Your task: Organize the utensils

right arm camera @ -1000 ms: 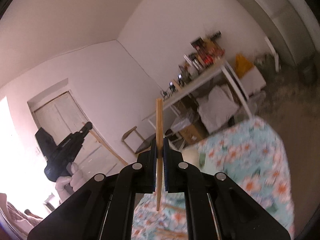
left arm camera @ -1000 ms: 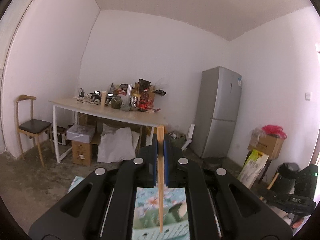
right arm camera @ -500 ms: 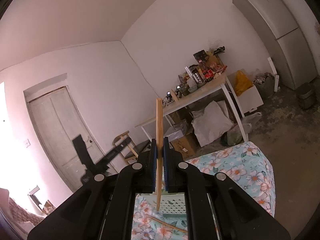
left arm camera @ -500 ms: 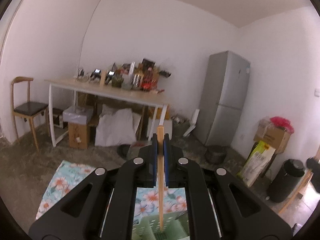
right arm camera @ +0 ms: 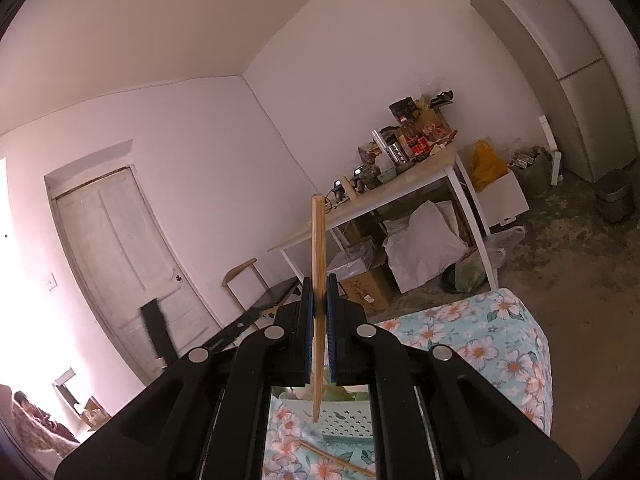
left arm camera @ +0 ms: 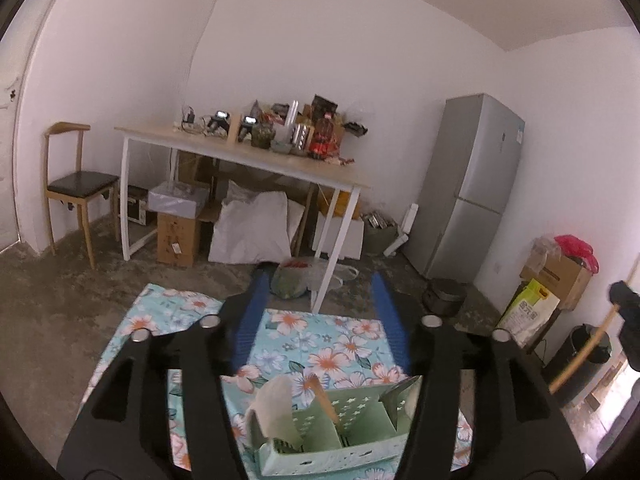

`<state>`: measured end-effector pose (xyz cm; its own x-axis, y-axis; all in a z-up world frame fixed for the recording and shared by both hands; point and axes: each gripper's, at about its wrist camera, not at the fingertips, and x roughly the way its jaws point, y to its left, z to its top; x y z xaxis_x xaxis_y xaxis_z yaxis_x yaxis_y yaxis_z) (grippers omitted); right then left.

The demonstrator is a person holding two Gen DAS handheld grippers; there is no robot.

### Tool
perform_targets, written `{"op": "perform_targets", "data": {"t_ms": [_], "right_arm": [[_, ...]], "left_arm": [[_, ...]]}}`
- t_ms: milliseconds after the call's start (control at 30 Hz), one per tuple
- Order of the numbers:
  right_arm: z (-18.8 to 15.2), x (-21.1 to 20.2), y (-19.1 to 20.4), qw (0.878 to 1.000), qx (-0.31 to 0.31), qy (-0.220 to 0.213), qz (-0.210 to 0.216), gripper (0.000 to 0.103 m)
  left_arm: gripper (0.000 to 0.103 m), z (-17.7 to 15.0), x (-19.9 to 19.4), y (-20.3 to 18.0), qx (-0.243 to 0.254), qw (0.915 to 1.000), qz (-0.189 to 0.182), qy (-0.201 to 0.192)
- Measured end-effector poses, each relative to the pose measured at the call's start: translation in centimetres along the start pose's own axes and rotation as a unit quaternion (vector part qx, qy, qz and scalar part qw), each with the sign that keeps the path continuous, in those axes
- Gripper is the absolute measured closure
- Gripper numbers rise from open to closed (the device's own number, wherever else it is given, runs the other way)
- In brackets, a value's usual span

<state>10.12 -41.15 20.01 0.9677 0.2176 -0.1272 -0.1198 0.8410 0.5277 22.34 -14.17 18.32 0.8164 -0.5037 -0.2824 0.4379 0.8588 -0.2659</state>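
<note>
Left wrist view, left tool [left arm camera: 320,316]: its blue-padded jaws have just been opening and now stand wide apart, nothing between them, above a worktop [left arm camera: 336,344] covered in a floral cloth.
Left wrist view, organizer [left arm camera: 340,428]: a pale green perforated box with dividers sits on the cloth below the open jaws; a chopstick [left arm camera: 326,402] leans tilted in its middle compartment, free of the tool.
Left wrist view, other contents: a pale rounded utensil [left arm camera: 272,412] stands in the left compartment and a grey one [left arm camera: 396,396] in the right; what they are is hard to tell.
Left wrist view, room: a cluttered white table [left arm camera: 248,160], a wooden chair [left arm camera: 76,184] and a grey fridge [left arm camera: 472,188] stand along the far wall.
Right wrist view, right tool [right arm camera: 320,312]: jaws narrowed onto a second chopstick [right arm camera: 318,280], held nearly upright, its ends showing above and below the pads.
Right wrist view, below: the organizer's perforated wall [right arm camera: 344,424] shows under the stick's lower tip, and a loose chopstick [right arm camera: 336,456] lies on the floral cloth beside it.
Right wrist view, left edge: the other tool [right arm camera: 208,332] appears blurred before a white door [right arm camera: 120,264].
</note>
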Motion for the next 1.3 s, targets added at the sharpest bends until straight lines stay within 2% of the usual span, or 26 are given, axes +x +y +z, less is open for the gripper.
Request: {"op": "perform_targets", "data": {"t_ms": [200,333,600,800,1000,1033,1067,1133,1300], "right_arm": [[0.5,2.4,1.7,0.999,-0.034,0.003,-0.004,0.097],[0.3,4.5,2.7,0.999,-0.047,0.012,-0.004,0.097],[-0.7,8.9,4.4,0.995,-0.089,0.032,-0.027,0.097],[-2.4,12.3,5.6,0.989,-0.132,0.046,-0.054,0.097],[-4.6,15.1,5.4,0.980,-0.155,0.104,-0.070,0.095],[-4.7,15.1,5.2,0.979,-0.156,0.109,-0.075,0.090],[-4.7,15.0,5.2,0.979,-0.156,0.109,-0.079,0.080],[-4.4,14.3,5.1,0.979,-0.154,0.104,-0.081,0.073],[-3.1,12.3,5.1,0.980,-0.151,0.084,-0.096,0.067]], "left_arm": [[0.036,-0.4,-4.9,1.0,0.008,0.9998,0.004,-0.019],[0.036,-1.7,-7.4,2.5,0.009,0.9996,0.021,-0.017],[0.028,-5.6,-10.2,6.2,0.023,0.9979,0.054,0.026],[0.023,-7.8,-11.7,7.6,0.024,0.9961,0.072,0.045],[0.020,-8.8,-12.4,7.8,0.025,0.9955,0.076,0.050],[0.020,-8.9,-12.5,7.8,0.027,0.9955,0.076,0.049],[0.020,-8.9,-12.5,7.7,0.027,0.9956,0.074,0.049],[0.019,-8.9,-12.5,7.7,0.026,0.9958,0.073,0.049],[0.019,-8.9,-12.5,7.4,0.022,0.9962,0.067,0.051]]}}
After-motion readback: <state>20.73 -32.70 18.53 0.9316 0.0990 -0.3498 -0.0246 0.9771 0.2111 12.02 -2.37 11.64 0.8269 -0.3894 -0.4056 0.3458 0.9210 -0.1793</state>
